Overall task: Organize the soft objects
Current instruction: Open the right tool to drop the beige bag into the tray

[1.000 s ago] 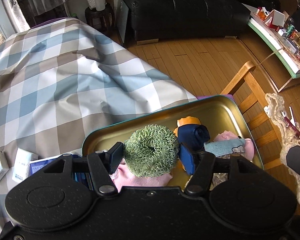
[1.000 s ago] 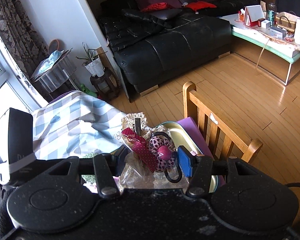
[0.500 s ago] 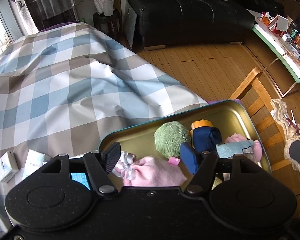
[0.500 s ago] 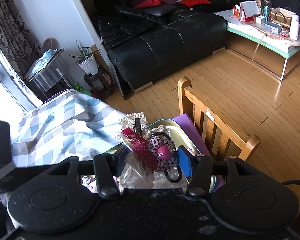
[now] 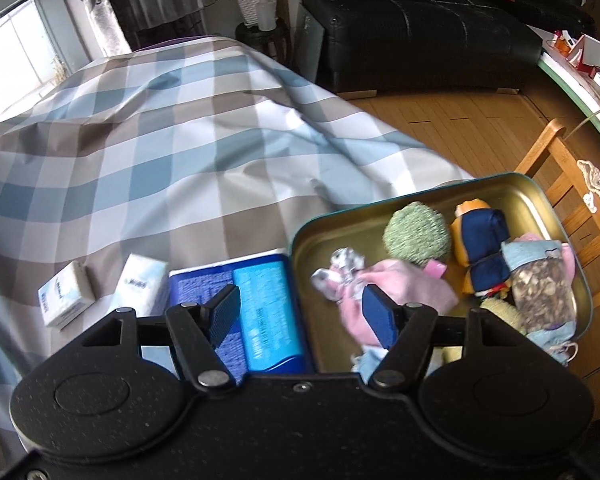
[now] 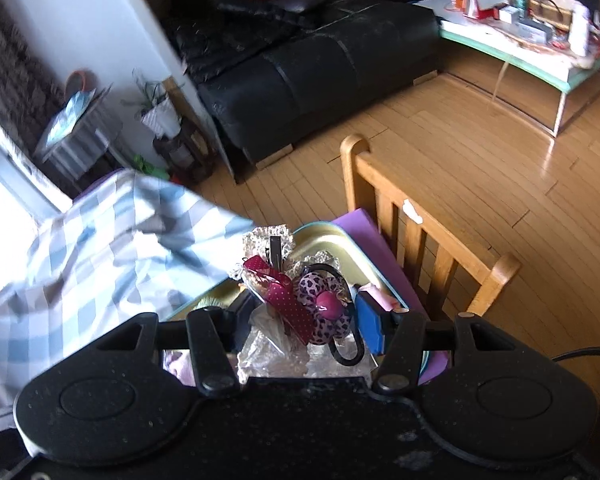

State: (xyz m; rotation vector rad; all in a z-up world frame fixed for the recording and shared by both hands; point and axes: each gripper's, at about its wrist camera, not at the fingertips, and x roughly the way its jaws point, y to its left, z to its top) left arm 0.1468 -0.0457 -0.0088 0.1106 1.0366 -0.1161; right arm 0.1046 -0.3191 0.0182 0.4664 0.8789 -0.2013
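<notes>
A gold tin tray (image 5: 532,188) holds a green scrunchie (image 5: 416,236), a pink cloth (image 5: 404,292), a navy and orange roll (image 5: 484,244) and a pale blue and floral piece (image 5: 540,280). My left gripper (image 5: 300,308) is open and holds nothing; it hangs over the tray's left rim and a blue box (image 5: 260,312). My right gripper (image 6: 304,320) is shut on a lace bundle (image 6: 268,240) with a leopard-print scrunchie (image 6: 324,312) and a red dotted bow (image 6: 288,300), held above the tray (image 6: 332,240). The lace also shows at the right edge of the left wrist view (image 5: 596,188).
Two small white tissue packs (image 5: 66,294) (image 5: 140,280) lie left of the blue box on the checked tablecloth (image 5: 180,152). A wooden chair (image 6: 420,232) stands right of the tray, with a purple sheet (image 6: 360,224) under it. A black sofa (image 6: 320,60) and a cluttered low table (image 6: 540,52) stand beyond.
My left gripper let go of the green scrunchie, which now lies in the tray, opened wider and moved left over the blue box. The right gripper kept its bundle and barely moved.
</notes>
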